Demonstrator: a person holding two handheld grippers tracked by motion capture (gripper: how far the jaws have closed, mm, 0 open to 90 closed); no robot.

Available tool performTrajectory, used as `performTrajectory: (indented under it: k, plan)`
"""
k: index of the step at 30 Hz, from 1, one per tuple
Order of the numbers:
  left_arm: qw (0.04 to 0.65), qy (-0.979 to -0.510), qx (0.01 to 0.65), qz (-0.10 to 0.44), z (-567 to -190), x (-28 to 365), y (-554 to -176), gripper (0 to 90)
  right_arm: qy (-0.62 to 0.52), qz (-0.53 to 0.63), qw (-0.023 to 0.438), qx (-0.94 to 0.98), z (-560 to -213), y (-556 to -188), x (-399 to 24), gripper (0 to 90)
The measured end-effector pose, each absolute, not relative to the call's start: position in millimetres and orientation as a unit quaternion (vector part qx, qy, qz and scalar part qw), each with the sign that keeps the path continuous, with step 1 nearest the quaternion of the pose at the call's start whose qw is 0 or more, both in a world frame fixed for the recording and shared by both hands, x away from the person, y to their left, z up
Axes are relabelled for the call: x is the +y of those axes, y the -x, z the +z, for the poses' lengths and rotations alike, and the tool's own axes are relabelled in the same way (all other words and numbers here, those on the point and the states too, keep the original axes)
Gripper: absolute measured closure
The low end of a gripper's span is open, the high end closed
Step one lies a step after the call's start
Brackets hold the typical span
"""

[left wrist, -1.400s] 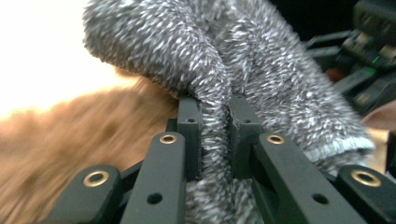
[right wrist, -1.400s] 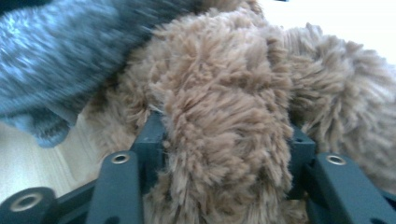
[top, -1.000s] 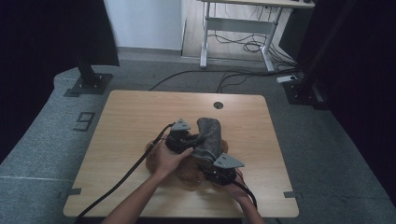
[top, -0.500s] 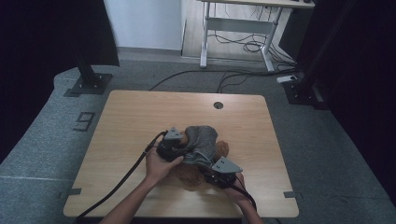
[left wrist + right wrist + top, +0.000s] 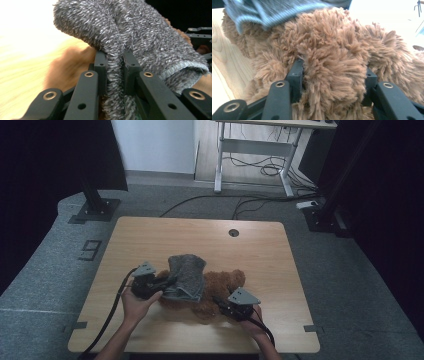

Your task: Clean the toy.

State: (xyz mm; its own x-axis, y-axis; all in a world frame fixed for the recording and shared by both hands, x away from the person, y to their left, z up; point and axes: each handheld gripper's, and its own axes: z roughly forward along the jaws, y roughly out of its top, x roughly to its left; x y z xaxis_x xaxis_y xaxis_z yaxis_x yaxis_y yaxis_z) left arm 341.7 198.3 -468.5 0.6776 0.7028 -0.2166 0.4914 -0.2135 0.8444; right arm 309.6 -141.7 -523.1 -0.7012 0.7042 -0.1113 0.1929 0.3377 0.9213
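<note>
Jaws of the left gripper pinch the grey sock; right gripper clamps the brown teddy bear.

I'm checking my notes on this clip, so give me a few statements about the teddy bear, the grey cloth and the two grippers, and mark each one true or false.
1. The left gripper is shut on the fuzzy grey cloth. True.
2. The right gripper hangs open above the table, holding nothing. False: its jaws clamp a furry part of the brown teddy bear.
3. The grey cloth lies partly over the teddy bear. True.
4. The teddy bear sits on the floor beside the table. False: it lies on the wooden table.
</note>
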Motion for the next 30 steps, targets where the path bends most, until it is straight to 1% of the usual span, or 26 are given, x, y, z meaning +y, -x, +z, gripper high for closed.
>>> performTrajectory:
  k: [1,3,6,7,9,10,11,14,16,17,18,19,20,22,23,24,25,26,27,28,29,30]
  plan:
    - [0.494,-0.765,0.398,0.112,-472.7,210.5,-339.2,77.1,-0.291,0.498,0.257,0.775,-523.3,-310.3,-141.8,51.3]
    - [0.498,-0.756,0.412,0.102,-480.6,222.8,-338.7,77.1,-0.292,0.499,0.256,0.774,-523.4,-310.9,-142.4,51.3]
    - [0.491,-0.754,0.425,0.103,-488.5,230.8,-338.5,77.1,-0.293,0.500,0.255,0.774,-523.5,-311.5,-142.6,51.4]
    - [0.470,-0.757,0.438,0.115,-497.5,237.3,-339.8,77.2,-0.295,0.499,0.257,0.773,-523.4,-312.1,-143.0,51.4]
    - [0.447,-0.763,0.455,0.104,-512.1,242.6,-344.8,77.3,-0.298,0.499,0.259,0.772,-523.5,-312.6,-144.5,51.5]
    - [0.447,-0.763,0.455,0.104,-512.1,242.6,-344.8,77.4,-0.300,0.499,0.258,0.771,-523.8,-312.7,-145.4,51.6]
    - [0.425,-0.771,0.466,0.087,-531.9,244.0,-348.4,77.4,-0.300,0.499,0.259,0.770,-524.1,-313.0,-146.6,51.6]
    - [0.417,-0.775,0.470,0.073,-539.9,243.8,-351.0,77.5,-0.302,0.500,0.258,0.770,-524.2,-313.2,-147.3,51.6]
    - [0.426,-0.770,0.469,0.083,-534.1,245.0,-351.6,77.5,-0.301,0.500,0.259,0.770,-524.2,-313.3,-147.3,51.6]
    - [0.442,-0.762,0.463,0.092,-524.1,245.4,-349.8,77.6,-0.302,0.502,0.257,0.769,-524.4,-313.2,-147.7,51.6]
    - [0.442,-0.762,0.463,0.092,-524.1,245.4,-349.8,77.6,-0.302,0.502,0.257,0.769,-524.4,-313.2,-147.7,51.6]
    - [0.464,-0.755,0.451,0.105,-509.7,244.0,-345.6,77.7,-0.301,0.503,0.254,0.769,-524.6,-313.4,-148.7,51.6]
    - [0.464,-0.755,0.451,0.105,-509.7,244.0,-345.6,77.7,-0.301,0.503,0.254,0.769,-524.6,-313.4,-148.7,51.6]
    - [0.491,-0.746,0.433,0.119,-491.2,238.4,-340.4,77.7,-0.300,0.505,0.253,0.768,-524.7,-313.9,-148.6,51.6]
    - [0.505,-0.743,0.419,0.135,-476.5,231.4,-338.2,77.7,-0.300,0.504,0.254,0.769,-524.6,-313.8,-148.4,51.6]
    - [0.514,-0.740,0.411,0.139,-468.6,227.2,-338.4,77.7,-0.300,0.504,0.254,0.769,-524.6,-313.8,-148.3,51.7]
    - [0.514,-0.740,0.411,0.139,-468.6,227.2,-338.4,77.7,-0.299,0.504,0.255,0.769,-524.5,-313.9,-148.1,51.7]
    - [0.525,-0.740,0.397,0.138,-454.9,216.5,-342.9,77.6,-0.298,0.505,0.256,0.768,-524.5,-314.0,-147.5,51.7]
    - [0.525,-0.744,0.390,0.141,-448.5,207.7,-347.7,77.6,-0.298,0.505,0.257,0.768,-524.4,-314.1,-147.2,51.7]
    - [0.525,-0.744,0.390,0.141,-448.5,207.7,-347.7,77.6,-0.298,0.505,0.257,0.768,-524.4,-314.1,-147.2,51.7]
    - [0.521,-0.751,0.382,0.138,-442.7,191.8,-358.6,77.6,-0.296,0.505,0.263,0.767,-524.3,-314.9,-146.5,51.8]
    - [0.516,-0.755,0.380,0.137,-441.9,185.6,-363.3,77.5,-0.295,0.503,0.268,0.767,-524.3,-315.4,-145.9,51.9]
